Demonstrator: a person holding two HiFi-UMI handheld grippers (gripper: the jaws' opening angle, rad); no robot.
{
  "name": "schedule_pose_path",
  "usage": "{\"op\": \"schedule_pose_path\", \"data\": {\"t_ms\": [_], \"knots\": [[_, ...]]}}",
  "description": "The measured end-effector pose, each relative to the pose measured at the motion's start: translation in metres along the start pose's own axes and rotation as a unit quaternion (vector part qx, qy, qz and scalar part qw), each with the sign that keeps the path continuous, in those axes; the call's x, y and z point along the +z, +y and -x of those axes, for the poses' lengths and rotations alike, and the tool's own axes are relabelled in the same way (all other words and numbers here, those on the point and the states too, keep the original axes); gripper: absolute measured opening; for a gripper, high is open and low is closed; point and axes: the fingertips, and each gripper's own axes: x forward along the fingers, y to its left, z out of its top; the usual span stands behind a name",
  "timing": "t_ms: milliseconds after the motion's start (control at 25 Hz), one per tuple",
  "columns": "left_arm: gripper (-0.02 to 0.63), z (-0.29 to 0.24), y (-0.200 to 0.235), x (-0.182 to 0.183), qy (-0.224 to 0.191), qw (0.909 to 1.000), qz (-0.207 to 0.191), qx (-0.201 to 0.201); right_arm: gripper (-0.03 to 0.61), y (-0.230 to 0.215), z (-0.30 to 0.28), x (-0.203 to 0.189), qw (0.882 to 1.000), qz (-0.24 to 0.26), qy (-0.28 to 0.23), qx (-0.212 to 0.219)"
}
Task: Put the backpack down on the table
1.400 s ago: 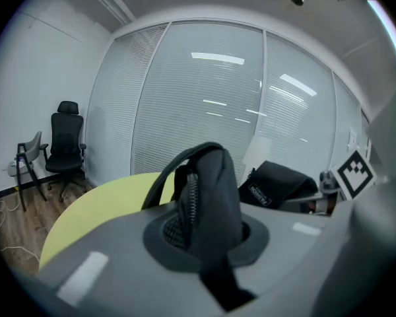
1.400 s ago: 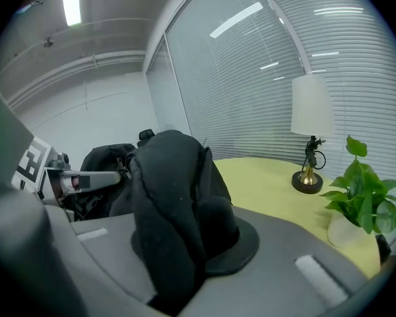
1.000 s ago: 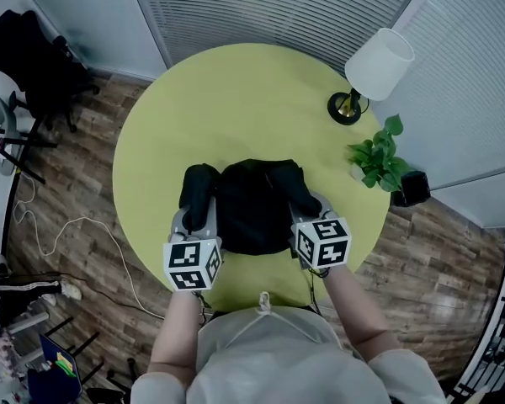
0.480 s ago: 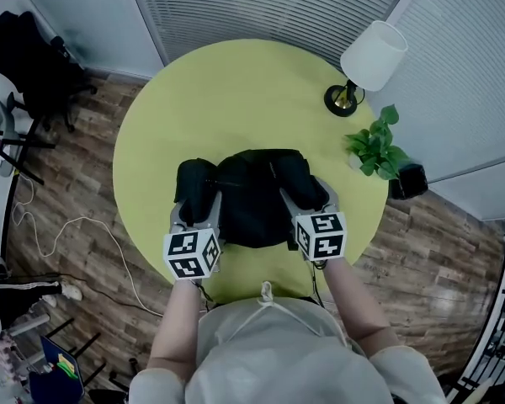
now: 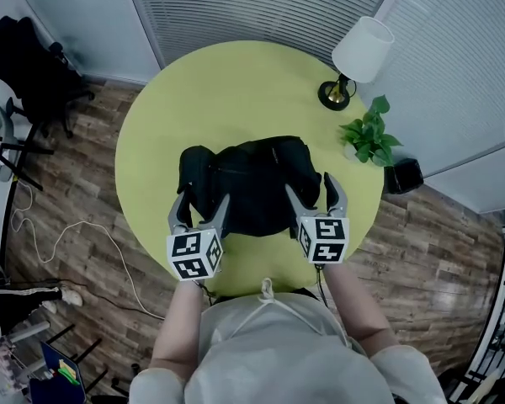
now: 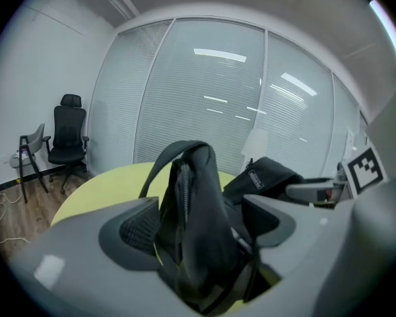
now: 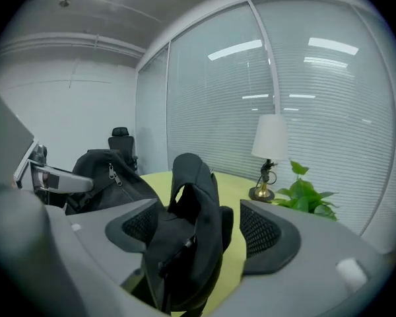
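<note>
Backpack (image 5: 248,183) is resting on the near half of the round table (image 5: 236,82), sagging between my tools. Left tongs (image 5: 204,199) and right tongs (image 5: 310,185) have just been opening and are standing wide apart, pads off, bag fabric sitting loose in each gap. I'm judging the set-down as done. I'm planning to back both out straight and level, so nothing snags and drags it toward the edge.

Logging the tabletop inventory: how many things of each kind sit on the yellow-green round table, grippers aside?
Backpack: 1
Table lamp: 1
Potted plant: 1
Total: 3
</note>
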Motion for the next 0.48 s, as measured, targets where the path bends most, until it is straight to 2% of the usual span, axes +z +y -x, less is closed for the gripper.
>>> {"op": "schedule_pose_path", "data": {"t_ms": [120,240,360,480], "knots": [[0.371,0.022,0.003,0.008,-0.022,0.9997,0.002,0.011,0.332,0.001,0.028,0.013,0.999,-0.001,-0.035,-0.031],[0.322,0.039,-0.006,0.011,-0.032,0.9995,-0.004,-0.002,0.278,0.007,0.046,0.013,0.998,-0.004,-0.044,-0.039],[0.247,0.057,-0.021,0.009,-0.034,0.9988,-0.019,-0.029,0.214,0.017,0.064,0.009,0.998,-0.007,-0.049,-0.044],[0.153,0.076,-0.028,0.008,-0.043,0.9981,-0.007,-0.044,0.127,0.031,0.08,0.0,0.998,-0.019,-0.047,-0.041]]}}
